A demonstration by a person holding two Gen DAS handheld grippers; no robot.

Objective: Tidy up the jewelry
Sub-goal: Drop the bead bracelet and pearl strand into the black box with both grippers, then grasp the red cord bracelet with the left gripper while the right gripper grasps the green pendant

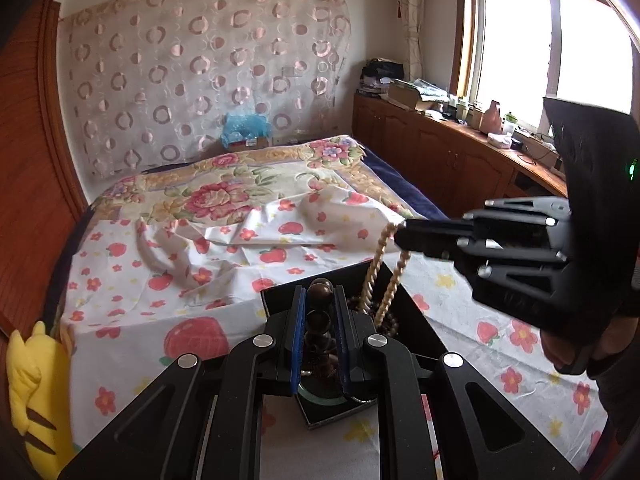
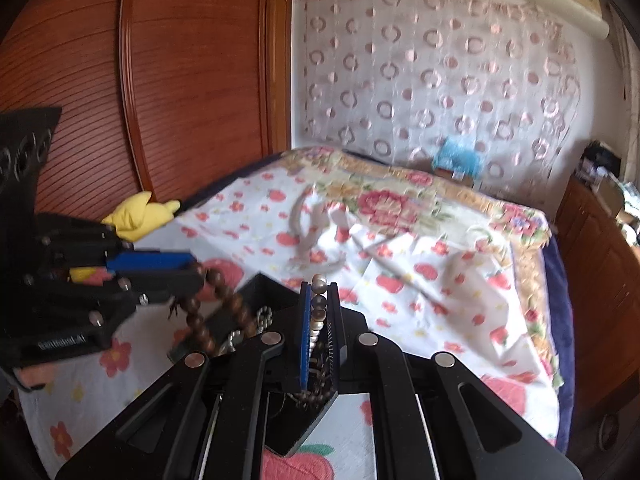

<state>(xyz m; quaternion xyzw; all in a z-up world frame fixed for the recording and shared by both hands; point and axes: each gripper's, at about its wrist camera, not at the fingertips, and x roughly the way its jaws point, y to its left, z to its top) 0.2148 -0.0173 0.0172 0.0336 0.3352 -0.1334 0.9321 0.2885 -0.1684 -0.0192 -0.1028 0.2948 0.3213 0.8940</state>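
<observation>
Bedsheet (image 1: 160, 300) workspace: my left gripper (image 1: 320, 300) clamps the dark bead strand (image 1: 319, 316), right gripper (image 2: 320, 296) clamps the pearl strand (image 2: 319, 292); next, I lower both into the black box (image 2: 256, 288).

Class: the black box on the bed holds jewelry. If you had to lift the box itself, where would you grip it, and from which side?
Probably grip the black box by its near-left wall, coming from above with one finger inside and one outside. That wall stands upright, thin and bare; the bead strands hang over the middle and right.
</observation>
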